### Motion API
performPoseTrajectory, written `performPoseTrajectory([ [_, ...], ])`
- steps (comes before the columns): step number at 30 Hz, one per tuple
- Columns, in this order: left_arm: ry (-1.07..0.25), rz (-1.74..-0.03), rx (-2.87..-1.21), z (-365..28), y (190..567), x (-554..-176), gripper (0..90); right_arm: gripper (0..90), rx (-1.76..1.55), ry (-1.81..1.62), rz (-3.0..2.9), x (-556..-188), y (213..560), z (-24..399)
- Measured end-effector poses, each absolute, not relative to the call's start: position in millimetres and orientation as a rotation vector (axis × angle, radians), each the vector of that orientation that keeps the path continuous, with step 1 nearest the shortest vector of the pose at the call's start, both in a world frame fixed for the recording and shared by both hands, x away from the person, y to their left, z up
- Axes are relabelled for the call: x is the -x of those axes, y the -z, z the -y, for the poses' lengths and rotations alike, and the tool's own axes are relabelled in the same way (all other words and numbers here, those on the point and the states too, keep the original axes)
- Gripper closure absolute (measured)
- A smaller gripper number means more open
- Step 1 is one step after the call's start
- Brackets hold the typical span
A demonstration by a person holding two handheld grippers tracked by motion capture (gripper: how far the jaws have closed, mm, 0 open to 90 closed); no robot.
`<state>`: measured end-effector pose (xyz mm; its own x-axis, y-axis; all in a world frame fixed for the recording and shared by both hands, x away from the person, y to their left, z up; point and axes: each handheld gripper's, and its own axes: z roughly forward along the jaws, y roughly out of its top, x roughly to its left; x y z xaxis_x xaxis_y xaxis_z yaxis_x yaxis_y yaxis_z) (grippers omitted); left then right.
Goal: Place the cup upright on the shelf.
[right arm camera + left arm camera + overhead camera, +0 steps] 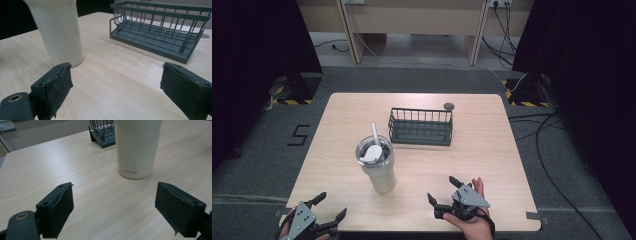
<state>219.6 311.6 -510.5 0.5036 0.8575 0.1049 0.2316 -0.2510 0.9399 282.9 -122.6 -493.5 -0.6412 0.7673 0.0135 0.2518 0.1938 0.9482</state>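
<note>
A cream tumbler (377,167) with a clear lid and a white straw stands upright near the middle of the wooden table (492,145). Behind it sits a dark wire basket (420,126), which holds nothing. My left gripper (328,207) is open at the table's front left corner, a short way from the tumbler (137,147), which stands ahead of its jaws. My right gripper (443,190) is open at the front right, held in a hand. Its jaws point toward the tumbler (60,32) and the basket (160,30). Nothing lies between either pair of jaws.
A small dark round disc (449,106) lies on the table just behind the basket's right end. Black curtains flank the table, and stands with hazard-striped bases (292,90) sit on the floor at both back corners. Cables trail on the floor at the right.
</note>
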Motion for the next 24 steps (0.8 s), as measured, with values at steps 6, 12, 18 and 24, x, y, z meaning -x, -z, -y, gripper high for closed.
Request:
performPoseTrajectory([
  [6,-0.790,-0.921,-1.757,-311.3,510.6,-219.5,14.5,10.0,-0.925,-1.460,-2.015,-284.4,489.8,113.5],
  [12,-0.789,-0.907,-1.764,-310.3,510.0,-218.2,14.6,10.0,-0.888,-1.469,-2.021,-289.7,483.0,98.0],
  [18,-0.786,-0.899,-1.759,-310.0,509.7,-217.8,14.6,10.0,-0.876,-1.467,-2.036,-297.6,481.6,85.9],
  [24,-0.781,-0.897,-1.758,-309.0,509.5,-218.6,14.6,10.0,-0.870,-1.478,-2.047,-305.6,481.3,72.8],
])
